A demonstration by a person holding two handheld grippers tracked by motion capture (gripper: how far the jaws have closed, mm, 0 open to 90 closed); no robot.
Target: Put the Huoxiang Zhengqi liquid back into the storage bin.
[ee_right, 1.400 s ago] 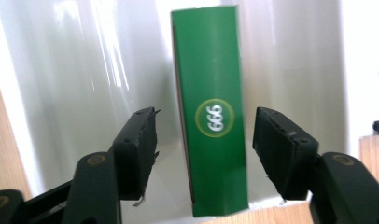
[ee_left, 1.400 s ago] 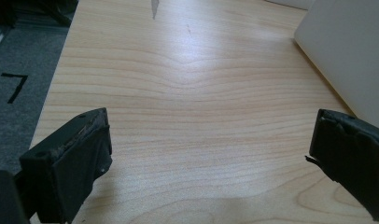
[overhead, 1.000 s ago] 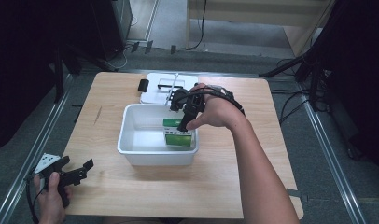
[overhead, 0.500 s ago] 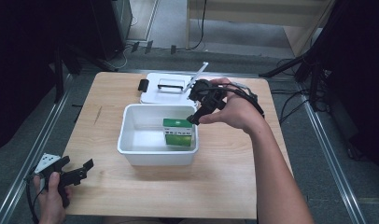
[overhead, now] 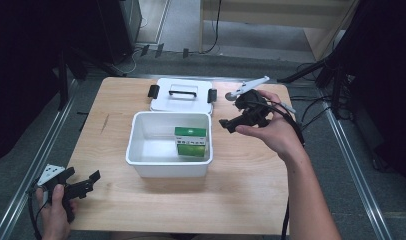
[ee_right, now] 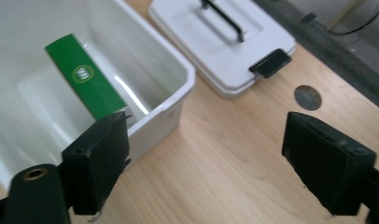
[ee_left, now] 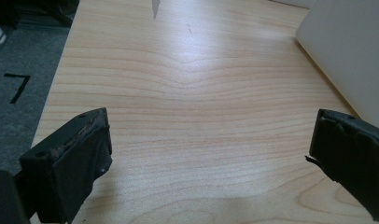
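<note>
While the person's left hand [overhead: 55,212] sits down at the near left corner of the table [overhead: 251,200], the left gripper [overhead: 81,182] it holds has its fingers [ee_left: 68,161] spread wide with nothing between them, just bare wood grain showing in the left gripper view, plus a slice of the white bin's wall off to one side. Moving up the table, the white bin [overhead: 168,167] sits about in the middle, open on top, and there's a green box [overhead: 191,141] inside it, standing on edge against the right-hand wall. In the right gripper view you can see that box [ee_right: 85,77] leaning along the bin's inside [ee_right: 176,88], with a small round logo on it. The right gripper [overhead: 230,124] is held up by the right hand [overhead: 271,131] just beside the bin's right rim, pointing toward it, fingers [ee_right: 330,163] wide apart and empty, over the table rather than over the bin. Further back, the white lid [overhead: 182,95] lies flat on the table, touching or almost touching the bin's far edge, black handle [overhead: 183,92] facing up and a black latch [ee_right: 270,63] at each end. There's also a small grey round spot [ee_right: 307,97] in the tabletop near the lid.
</note>
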